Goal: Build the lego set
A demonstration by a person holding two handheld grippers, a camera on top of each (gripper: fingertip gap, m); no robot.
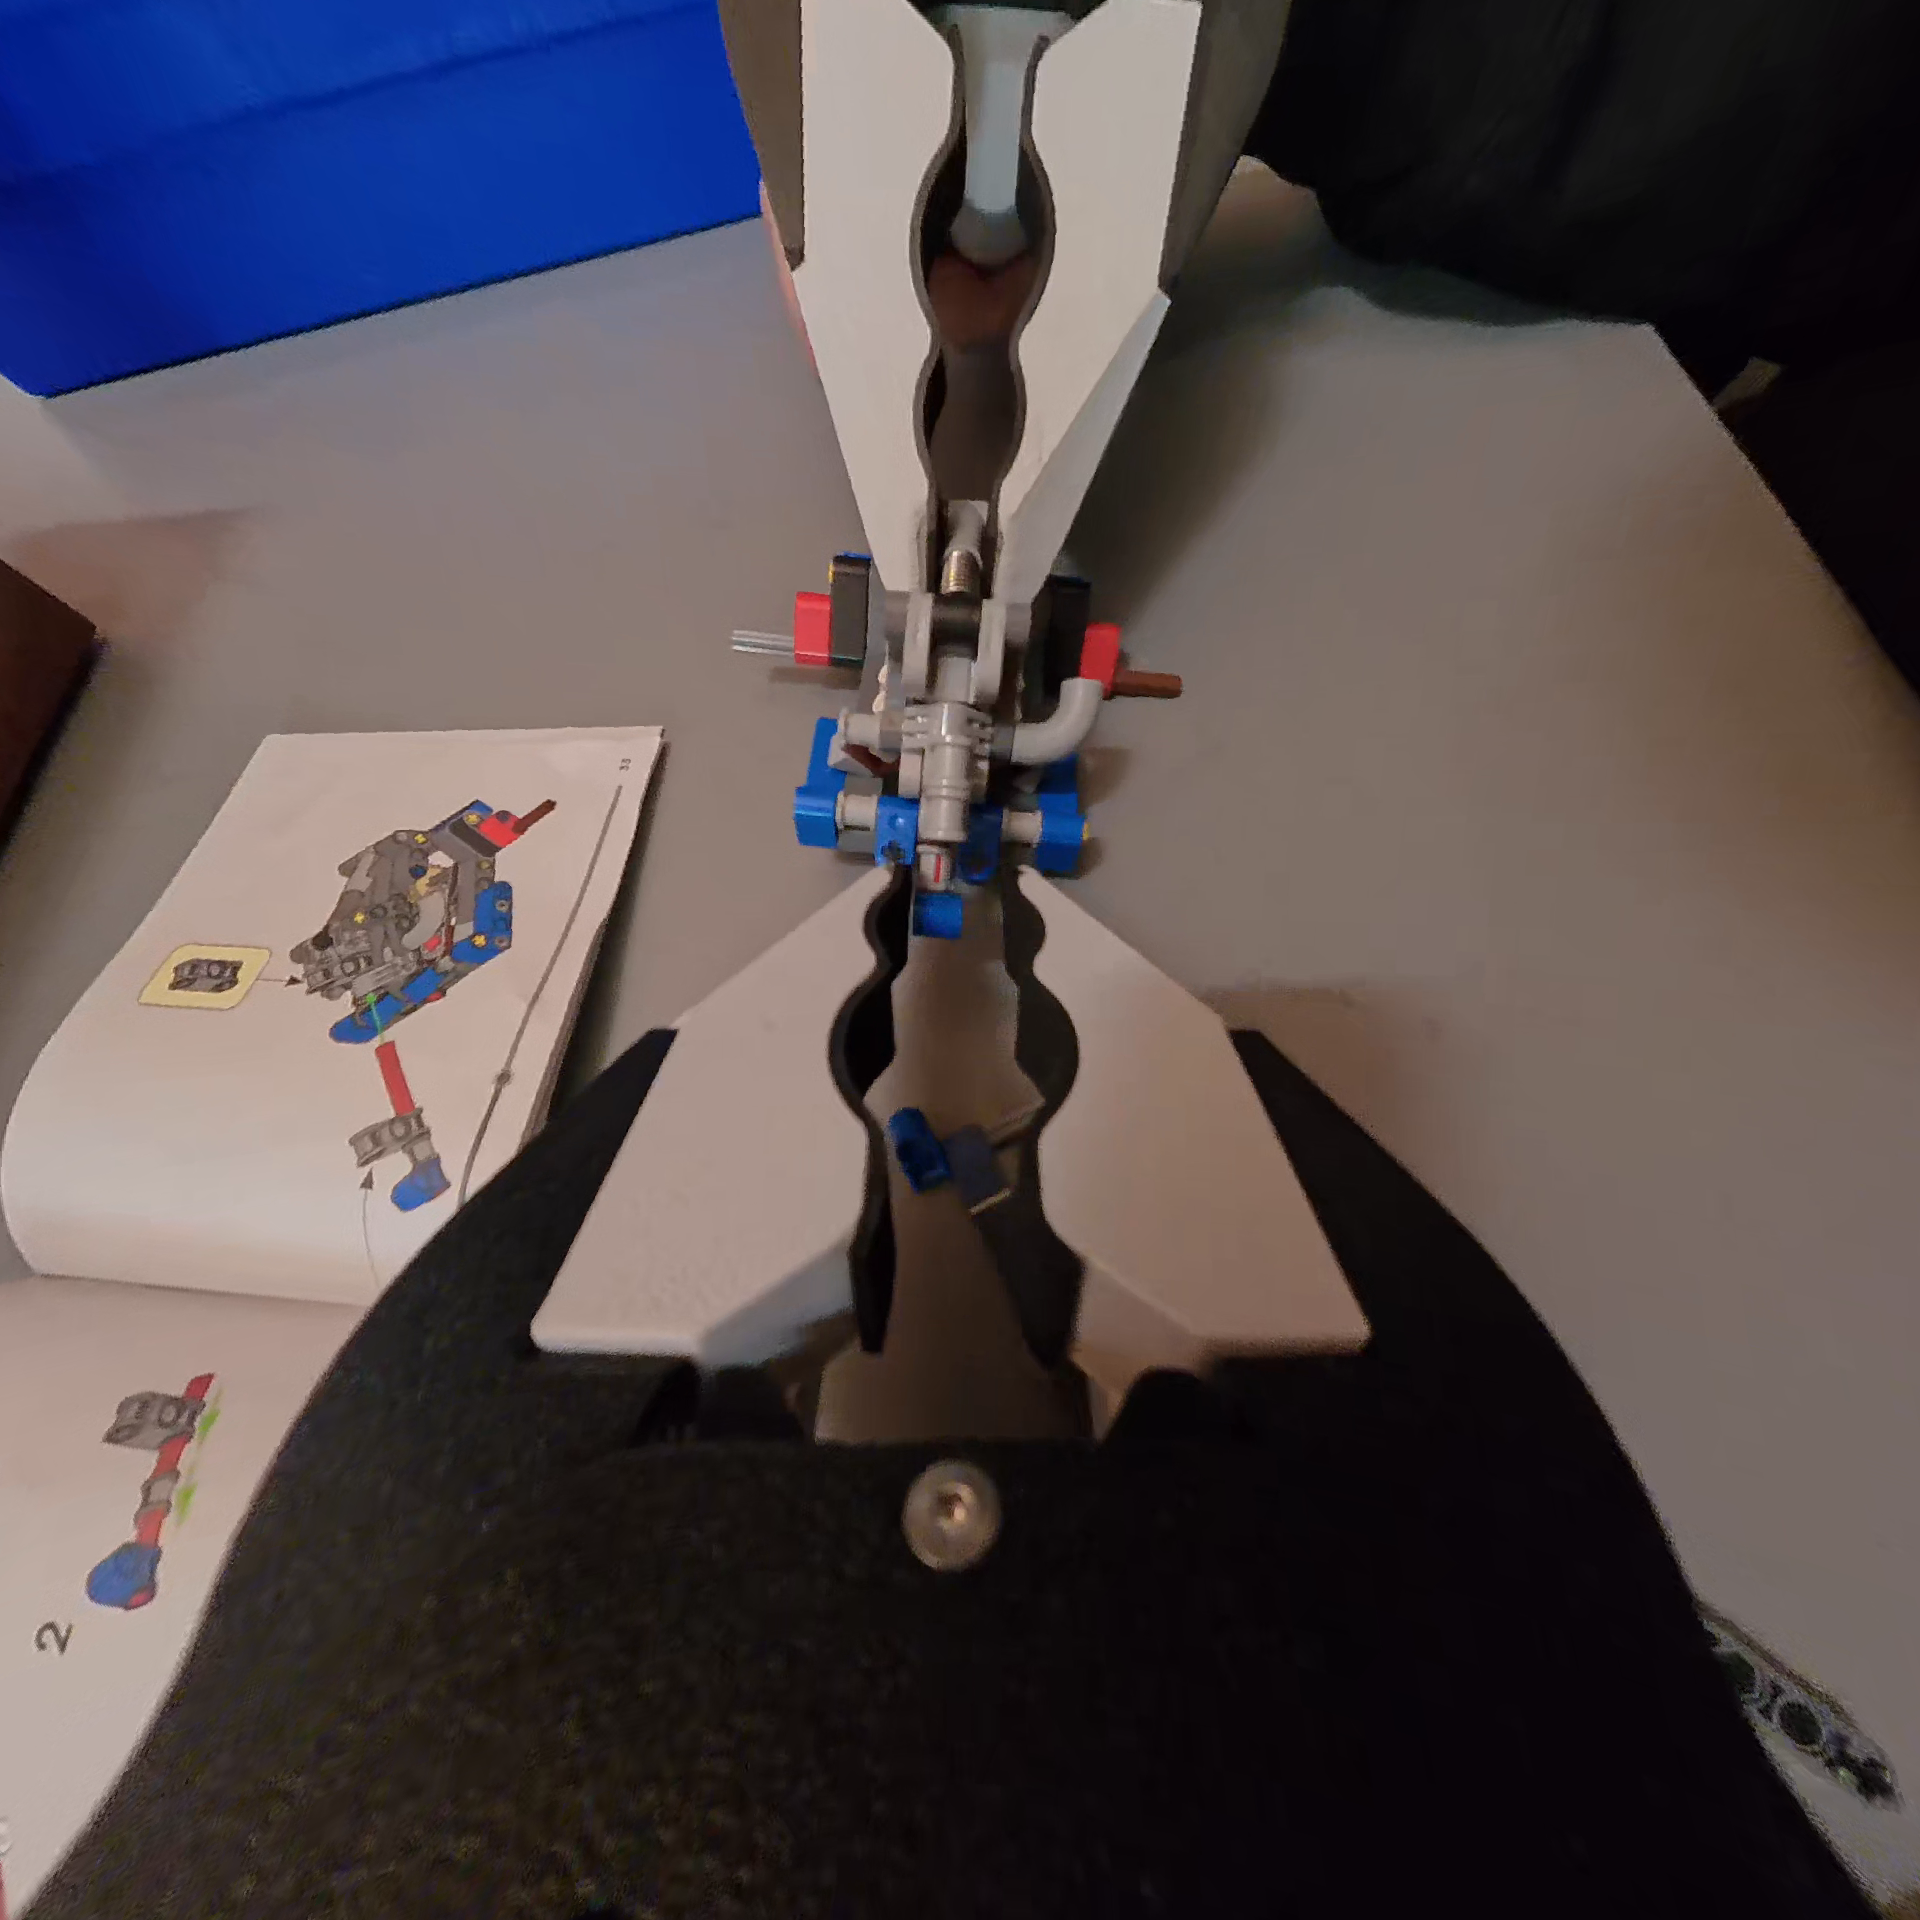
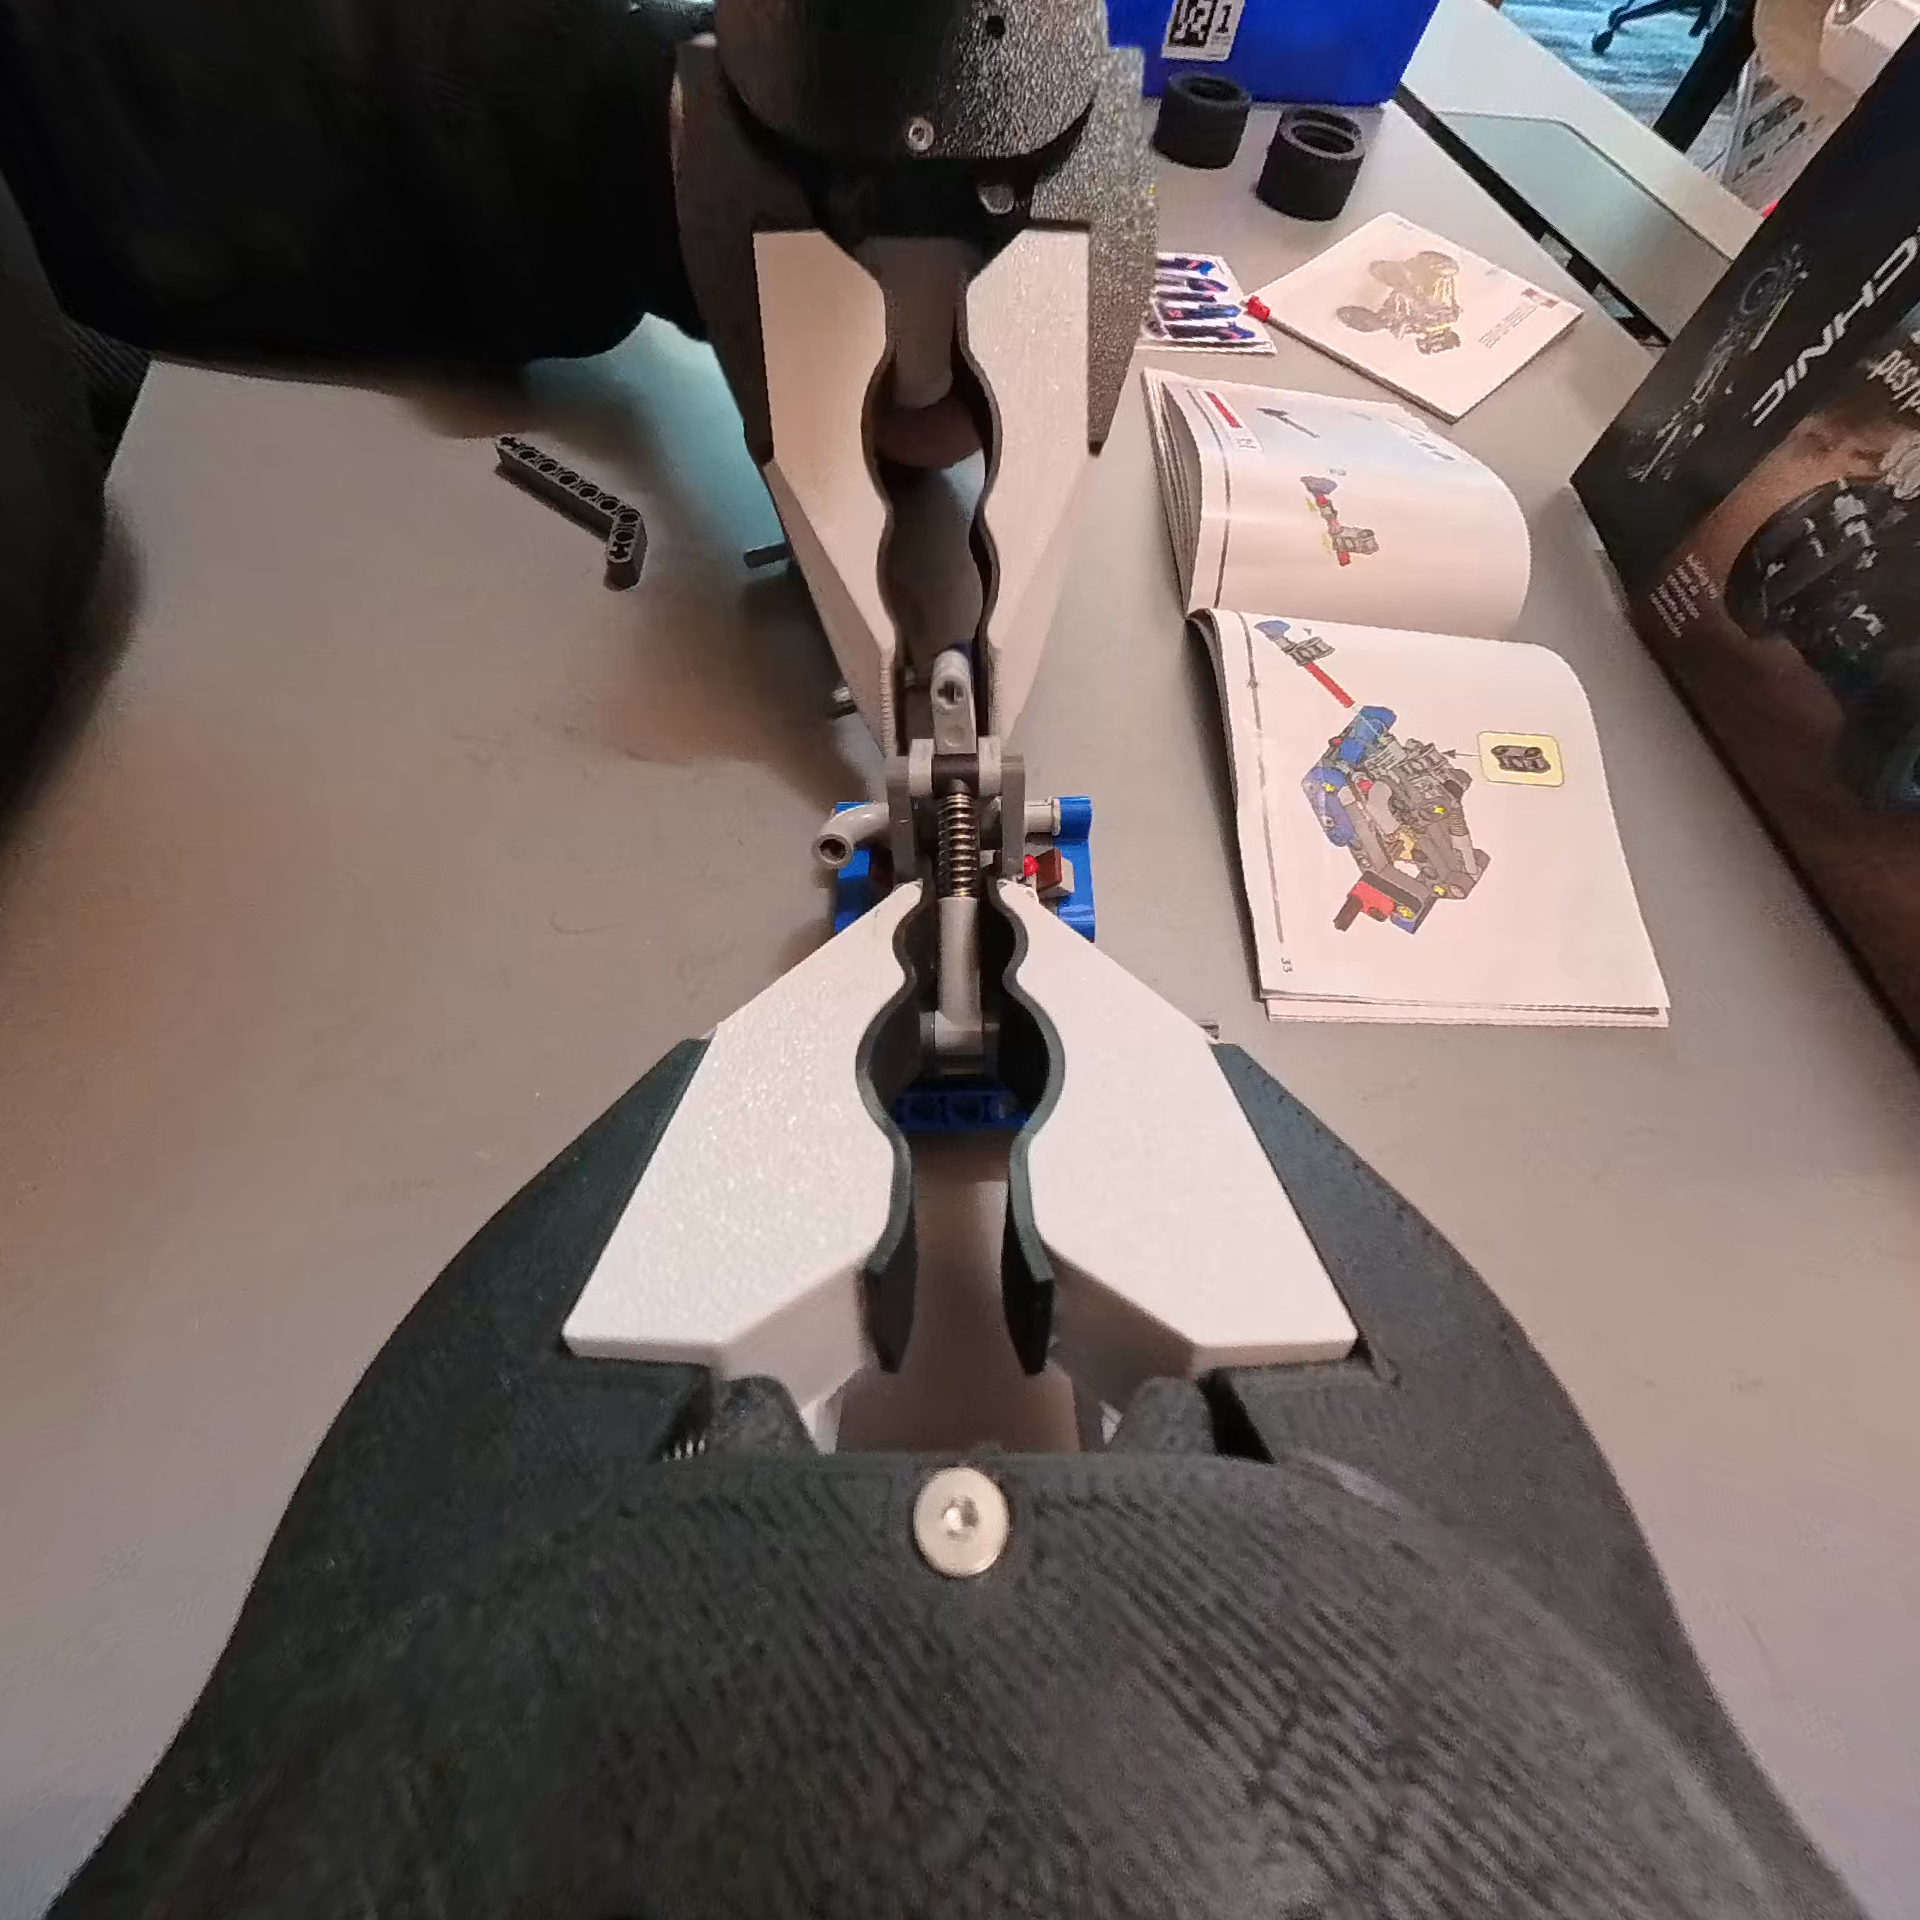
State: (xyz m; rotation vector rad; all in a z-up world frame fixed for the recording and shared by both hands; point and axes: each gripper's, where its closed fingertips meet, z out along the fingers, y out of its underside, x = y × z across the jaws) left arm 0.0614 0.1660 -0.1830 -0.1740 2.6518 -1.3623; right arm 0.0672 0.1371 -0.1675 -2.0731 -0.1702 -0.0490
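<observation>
The partly built lego model, grey and blue with red and black parts, rests on the grey table between my two grippers, which face each other. My left gripper is nearly shut around the small blue piece at the model's near end. It also shows in the right wrist view. My right gripper is shut around the model's grey spring shock absorber. It comes in from the top of the left wrist view. Whether the pads press the parts is hard to see.
Two small loose blue pieces lie on the table under my left gripper. An open instruction booklet lies beside the model. A black angled beam, two black tyres, a sticker sheet, the set box and a blue bin stand around. My right fingertips sit around 4 cm from my left ones.
</observation>
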